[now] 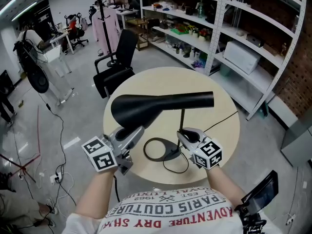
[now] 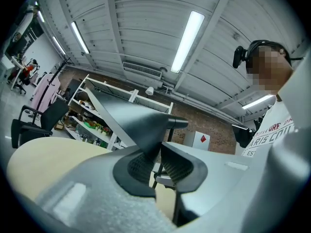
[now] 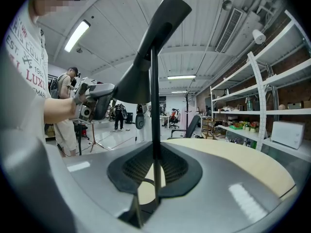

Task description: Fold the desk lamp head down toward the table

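Note:
A black desk lamp stands on the round beige table [image 1: 222, 135]. Its cone-shaped head [image 1: 161, 106] lies about level above the thin stem [image 1: 182, 121] and the ring base [image 1: 157, 149]. My left gripper [image 1: 135, 134] is shut on the wide end of the head; in the left gripper view the pads pinch the head's rim [image 2: 141, 125], the gripper [image 2: 156, 163] pointing roughly level. My right gripper [image 1: 185, 136] is shut on the stem low down; in the right gripper view the stem [image 3: 154, 106] runs up between the pads of the gripper [image 3: 155, 166] to the head [image 3: 150, 47].
The lamp's black cable [image 1: 225, 118] trails off the table's right edge. A black office chair [image 1: 117, 65] stands behind the table. White shelving [image 1: 219, 28] full of small items lines the back right. More cables lie on the floor [image 1: 53, 130] at left.

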Tool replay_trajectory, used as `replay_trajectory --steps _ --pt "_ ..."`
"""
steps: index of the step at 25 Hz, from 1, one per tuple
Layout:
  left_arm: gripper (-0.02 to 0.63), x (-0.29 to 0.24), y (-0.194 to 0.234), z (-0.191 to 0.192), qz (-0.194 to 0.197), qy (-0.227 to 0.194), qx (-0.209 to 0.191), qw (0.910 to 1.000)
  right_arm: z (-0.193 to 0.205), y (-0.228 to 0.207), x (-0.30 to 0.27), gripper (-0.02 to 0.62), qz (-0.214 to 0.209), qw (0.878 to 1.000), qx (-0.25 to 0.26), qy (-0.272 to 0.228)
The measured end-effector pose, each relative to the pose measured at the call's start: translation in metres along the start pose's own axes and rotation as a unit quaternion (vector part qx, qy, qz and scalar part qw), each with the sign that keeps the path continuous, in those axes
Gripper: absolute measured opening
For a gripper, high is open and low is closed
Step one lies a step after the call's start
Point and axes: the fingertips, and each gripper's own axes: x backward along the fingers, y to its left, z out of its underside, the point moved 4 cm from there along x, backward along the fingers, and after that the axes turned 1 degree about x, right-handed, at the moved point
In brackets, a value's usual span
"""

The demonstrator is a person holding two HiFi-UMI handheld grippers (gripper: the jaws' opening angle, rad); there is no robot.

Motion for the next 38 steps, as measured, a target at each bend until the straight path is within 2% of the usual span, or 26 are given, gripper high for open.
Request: replay_trajectory --steps 16,38 --pt "0.044 -0.006 -0.001 0.022 0.012 -0.022 0.054 0.9982 0.0 0.002 0.0 0.04 0.002 1.0 0.003 -0.006" --pt "0.051 -0.017 -0.005 0.049 0.023 -0.049 0.133 0.9896 0.001 0.002 0.002 0.04 0.001 1.0 -0.005 -0.016"
